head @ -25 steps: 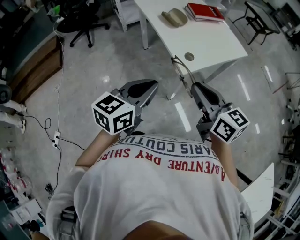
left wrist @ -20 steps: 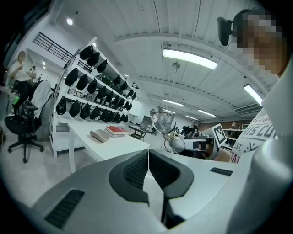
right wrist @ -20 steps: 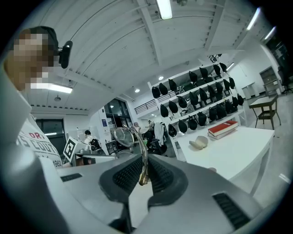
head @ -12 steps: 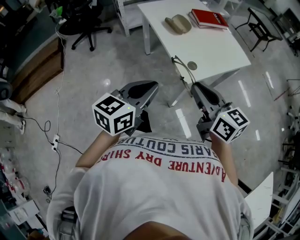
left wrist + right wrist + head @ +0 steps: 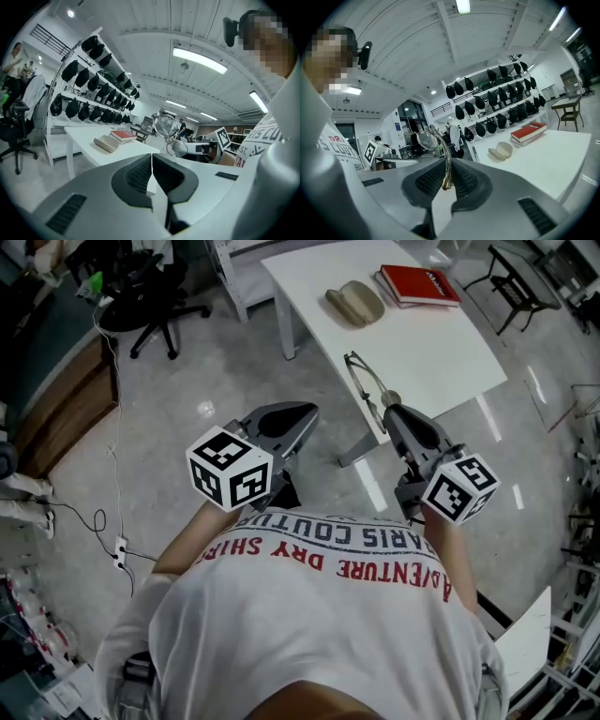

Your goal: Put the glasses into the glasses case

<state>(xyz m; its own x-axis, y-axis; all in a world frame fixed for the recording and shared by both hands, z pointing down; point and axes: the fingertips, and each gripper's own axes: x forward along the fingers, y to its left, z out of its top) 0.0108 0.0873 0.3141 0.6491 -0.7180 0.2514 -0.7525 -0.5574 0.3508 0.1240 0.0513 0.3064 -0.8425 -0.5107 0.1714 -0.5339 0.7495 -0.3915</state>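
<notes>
My right gripper point(image 5: 394, 416) is shut on one temple arm of the thin-framed glasses point(image 5: 362, 381), which stick up over the near edge of the white table point(image 5: 431, 352). In the right gripper view the arm point(image 5: 447, 171) is pinched between the pads and a lens point(image 5: 427, 139) rises above them. My left gripper point(image 5: 292, 418) hangs over the floor left of the table, shut with nothing in it point(image 5: 151, 157). The beige glasses case point(image 5: 354, 304) lies open at the table's far side, also visible as the case point(image 5: 501, 151) in the right gripper view.
A red book point(image 5: 419, 285) lies right of the case. A black office chair point(image 5: 141, 296) stands on the floor at far left, cables point(image 5: 112, 521) trail along the left, and a dark chair point(image 5: 511, 282) stands beyond the table. Shelves of dark helmets point(image 5: 501, 108) line the wall.
Both grippers have come closer to the white table with the person. The glasses, earlier short of the table's near edge, now reach over it. Neither gripper's jaws have changed.
</notes>
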